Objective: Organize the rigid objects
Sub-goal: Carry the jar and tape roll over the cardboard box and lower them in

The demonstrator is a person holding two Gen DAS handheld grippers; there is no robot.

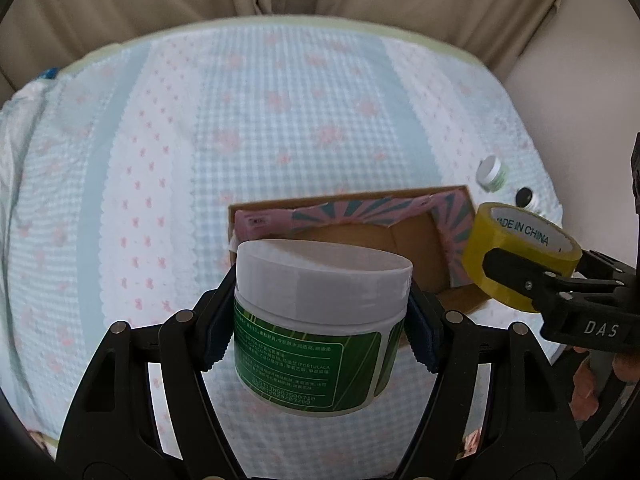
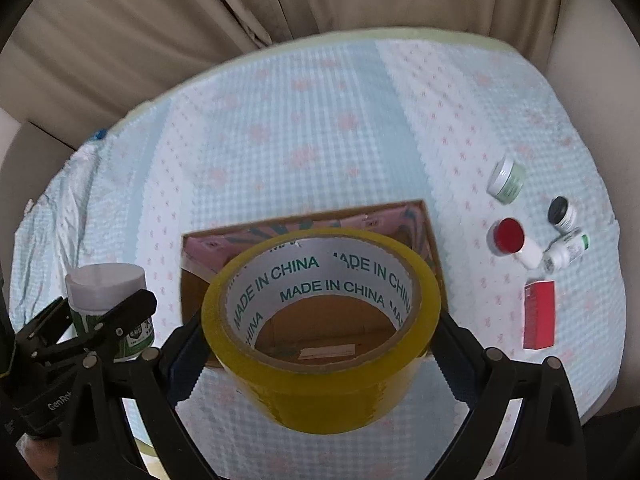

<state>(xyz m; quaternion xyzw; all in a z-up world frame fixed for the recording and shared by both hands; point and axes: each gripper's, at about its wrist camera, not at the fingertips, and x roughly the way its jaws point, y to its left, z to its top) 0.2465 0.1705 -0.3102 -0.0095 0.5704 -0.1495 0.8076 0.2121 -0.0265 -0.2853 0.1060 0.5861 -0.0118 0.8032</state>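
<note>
Now my left claw (image 1: 320,312) is clamped on a white-lidded jar (image 1: 316,320) with a green label, its blue pads (image 1: 218,336) pressing both sides just under the lid. I hold it in the air, at the near left corner of the open box (image 1: 416,240). My right claw (image 2: 320,344) grips a yellow tape roll (image 2: 320,328) across its outer band, tilted so the core print faces me. In the right wrist view the roll hangs in front of the box (image 2: 192,248), whose bottom shows through its hole; in the left wrist view the tape (image 1: 520,256) sits at the box's right edge.

The box lies on a checked cloth (image 2: 320,140) covering the surface, and its pink flaps are folded inward along the far and right walls. Right of the box, well apart from it, lie a small green pot (image 2: 506,180), a black-capped jar (image 2: 562,212), a red-capped bottle (image 2: 514,240), a white bottle (image 2: 566,250) touching it, and a red carton (image 2: 540,314) nearest me. Beyond the box the cloth runs bare to the far edge, where beige curtains (image 2: 200,20) hang. To the left the cloth is rumpled at its edge.
</note>
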